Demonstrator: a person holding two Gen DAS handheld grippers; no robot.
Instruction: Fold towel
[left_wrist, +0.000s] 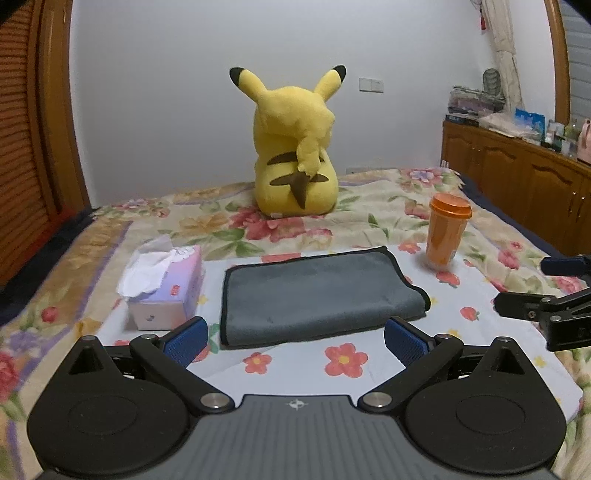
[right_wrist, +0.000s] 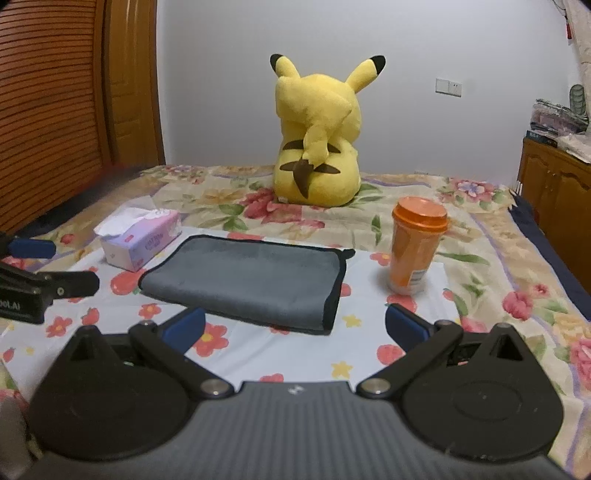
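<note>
A grey towel (left_wrist: 317, 295) with black edging lies folded flat on the flowered bedsheet, also in the right wrist view (right_wrist: 251, 280). My left gripper (left_wrist: 295, 338) is open and empty, hovering just in front of the towel's near edge. My right gripper (right_wrist: 293, 325) is open and empty, in front of the towel's right end. The right gripper's fingers (left_wrist: 532, 306) show at the right edge of the left wrist view. The left gripper's fingers (right_wrist: 66, 286) show at the left edge of the right wrist view.
A tissue box (left_wrist: 162, 284) stands left of the towel. An orange lidded cup (left_wrist: 447, 229) stands to its right. A yellow plush toy (left_wrist: 295, 147) sits behind. A wooden cabinet (left_wrist: 517, 177) lines the right side, a wooden headboard (left_wrist: 26, 147) the left.
</note>
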